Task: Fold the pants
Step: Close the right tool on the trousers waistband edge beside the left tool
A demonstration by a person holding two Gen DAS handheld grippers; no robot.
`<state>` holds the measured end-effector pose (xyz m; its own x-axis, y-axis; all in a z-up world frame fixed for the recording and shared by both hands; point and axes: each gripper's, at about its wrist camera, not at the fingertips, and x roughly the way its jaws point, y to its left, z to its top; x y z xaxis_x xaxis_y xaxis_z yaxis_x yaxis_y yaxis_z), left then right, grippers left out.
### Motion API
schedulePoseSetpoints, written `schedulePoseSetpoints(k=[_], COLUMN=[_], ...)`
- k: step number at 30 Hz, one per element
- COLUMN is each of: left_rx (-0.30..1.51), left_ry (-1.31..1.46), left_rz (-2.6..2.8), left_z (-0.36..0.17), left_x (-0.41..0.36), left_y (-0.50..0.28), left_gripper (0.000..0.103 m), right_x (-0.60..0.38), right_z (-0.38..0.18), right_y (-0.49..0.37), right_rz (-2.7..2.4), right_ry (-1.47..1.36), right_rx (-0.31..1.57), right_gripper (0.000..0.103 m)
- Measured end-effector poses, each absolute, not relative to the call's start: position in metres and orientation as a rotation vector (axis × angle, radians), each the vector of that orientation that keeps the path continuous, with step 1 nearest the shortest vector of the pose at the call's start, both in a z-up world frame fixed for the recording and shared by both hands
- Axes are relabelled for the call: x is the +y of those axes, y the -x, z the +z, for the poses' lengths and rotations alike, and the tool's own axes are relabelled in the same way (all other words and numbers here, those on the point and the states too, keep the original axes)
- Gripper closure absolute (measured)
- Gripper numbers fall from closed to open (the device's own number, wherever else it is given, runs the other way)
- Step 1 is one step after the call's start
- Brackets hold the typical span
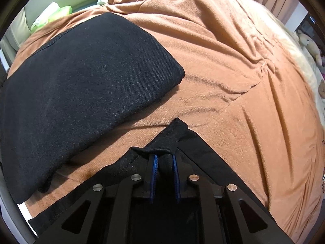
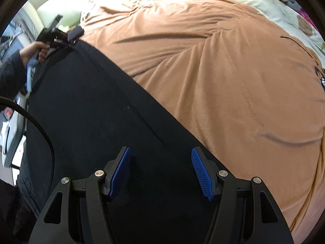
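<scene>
While the black pants (image 2: 97, 122) are spread on the bed, over an orange-brown blanket (image 2: 223, 81), a dense twill weave and stitched seams are seen on the fabric. In the left wrist view a folded-over portion (image 1: 85, 93) lies flat with a rounded corner towards the middle of the blanket and a stitched edge along its far side. A second part, a hemmed corner, is bunched up between the left tongs (image 1: 165, 163). The blue pads (image 1: 154, 172) are nearly together and pressed on that pinched cloth: a grip on the pants.

In the right wrist view the long axis of the pants is seen as a diagonal, from the lower right near the right tongs (image 2: 160, 162) up to the upper left, where the left tongs (image 2: 75, 34) are held by a hand (image 2: 33, 52) with a dark sleeve. One straight edge of the pants runs along that same diagonal against the blanket.

The right tongs are spread wide above the black fabric; nothing is clamped between their pads, and contact with the cloth cannot be told.

A green-and-white packet (image 1: 52, 14) is seen beyond the far edge of the blanket; contents cannot be told. Plush toys (image 1: 308, 42) lie at the far side of the bed.
</scene>
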<state>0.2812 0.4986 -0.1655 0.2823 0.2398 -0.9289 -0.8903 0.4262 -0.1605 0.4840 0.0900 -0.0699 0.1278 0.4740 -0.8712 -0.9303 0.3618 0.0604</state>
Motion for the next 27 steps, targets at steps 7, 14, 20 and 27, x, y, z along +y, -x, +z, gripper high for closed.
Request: schedulePoseSetpoints(k=[7,14,20,27], left_rx=[0.963,0.943,0.926,0.892], left_ry=[0.823,0.853,0.869,0.862], left_rz=[0.847,0.822,0.801,0.775], left_z=[-0.164,-0.170,-0.168,-0.153], left_x=[0.498,0.502,0.503,0.500], left_y=[-0.273,-0.268,-0.264,-0.254], left_gripper=[0.088,0.088,0.088,0.090], right_x=[0.098,0.104,0.098,0.078], right_z=[-0.083,-0.079,-0.070,-0.049], right_y=[-0.491,-0.491,-0.476,-0.449], right_rz=[1.130,1.092,1.059,1.043], right_ry=[0.627,0.673,0.650,0.613], right_rx=[0.996,0.983,0.948,0.860], right_gripper=[0.042,0.079,0.101,0.103])
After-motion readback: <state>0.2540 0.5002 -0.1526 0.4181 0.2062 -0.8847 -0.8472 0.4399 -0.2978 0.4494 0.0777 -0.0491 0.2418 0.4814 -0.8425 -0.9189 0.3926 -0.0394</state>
